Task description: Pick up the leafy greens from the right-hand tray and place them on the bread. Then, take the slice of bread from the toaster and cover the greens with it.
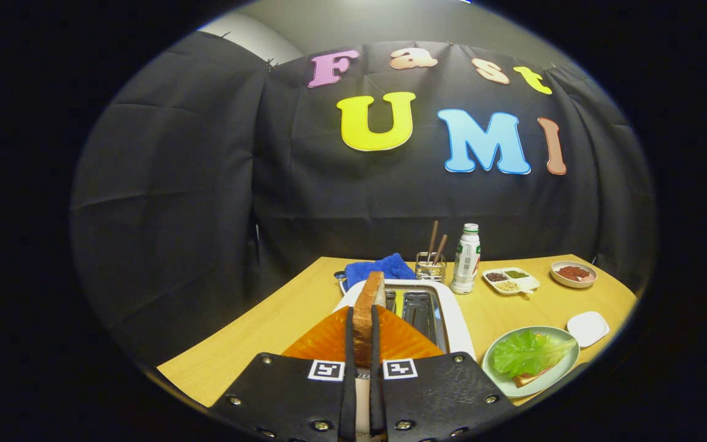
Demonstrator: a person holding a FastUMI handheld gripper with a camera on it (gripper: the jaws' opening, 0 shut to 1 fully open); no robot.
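Golden-brown at its crust and pale on its cut face, the toasted slice of bread [367, 313] stands edge-on, pinched between both fingers of the tool [360, 344], which is closed on it. It is held above the near end of the white two-slot toaster [452, 313], apparently for carrying rightwards. On the wooden bench [280, 319], near and right, the pale green round plate [565, 362] holds a crinkled green lettuce leaf [528, 353] already lying over the lower bread slice [528, 377], so the greens seem placed and await covering.
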